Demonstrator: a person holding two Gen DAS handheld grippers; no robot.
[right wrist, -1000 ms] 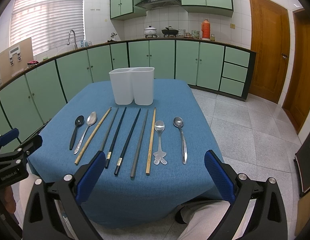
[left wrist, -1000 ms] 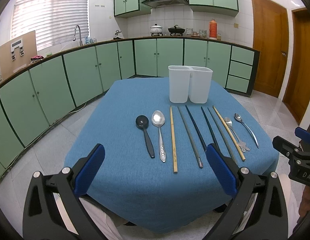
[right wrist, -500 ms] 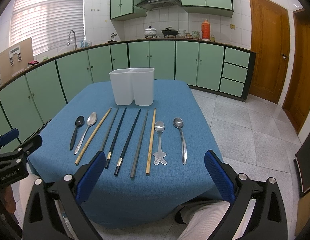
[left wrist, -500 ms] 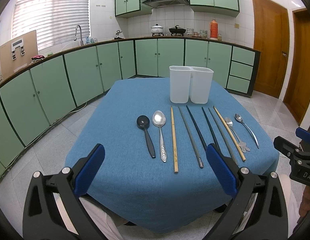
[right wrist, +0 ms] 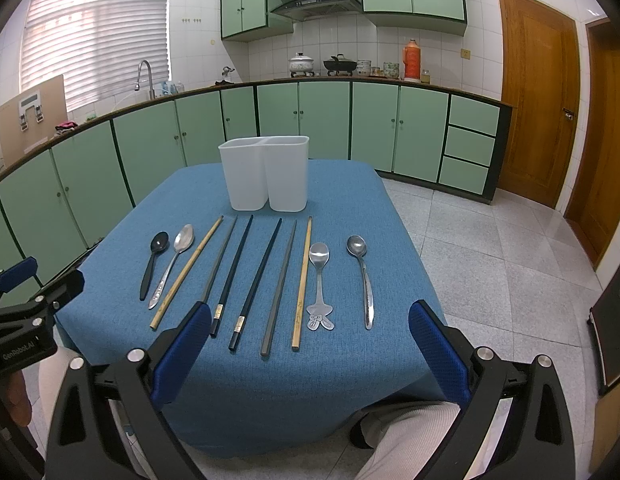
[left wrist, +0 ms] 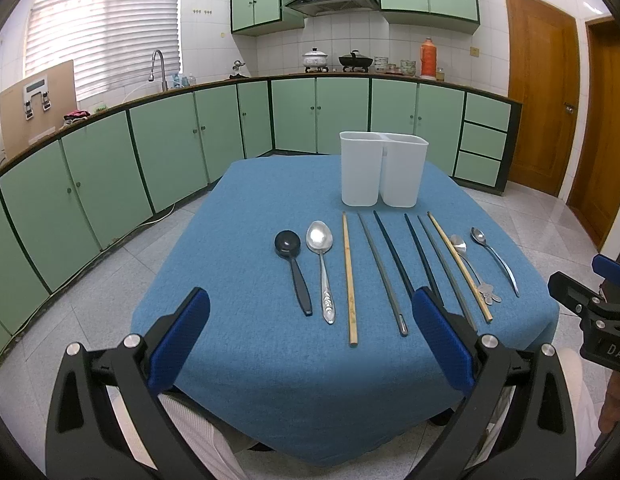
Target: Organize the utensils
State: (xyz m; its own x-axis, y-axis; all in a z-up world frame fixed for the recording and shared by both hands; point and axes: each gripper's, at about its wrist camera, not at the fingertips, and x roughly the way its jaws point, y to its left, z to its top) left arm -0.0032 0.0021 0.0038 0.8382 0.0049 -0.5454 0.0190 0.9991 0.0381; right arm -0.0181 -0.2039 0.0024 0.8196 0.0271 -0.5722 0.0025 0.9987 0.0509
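utensils lie in a row on blue cloth in front of the white two-bin holder, long axes toward it, bowls at the holder end: black spoon, steel spoon, bamboo, grey and black chopsticks, two steel spoons. left gripper and right gripper both spread wide, empty.

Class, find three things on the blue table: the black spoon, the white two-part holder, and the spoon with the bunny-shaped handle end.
black spoon [left wrist: 287, 243], left wrist view, on its bowl.
white two-part holder [right wrist: 248, 178], right wrist view, on its left compartment's front wall.
bunny-handled spoon [right wrist: 319, 255], right wrist view, on its bowl.
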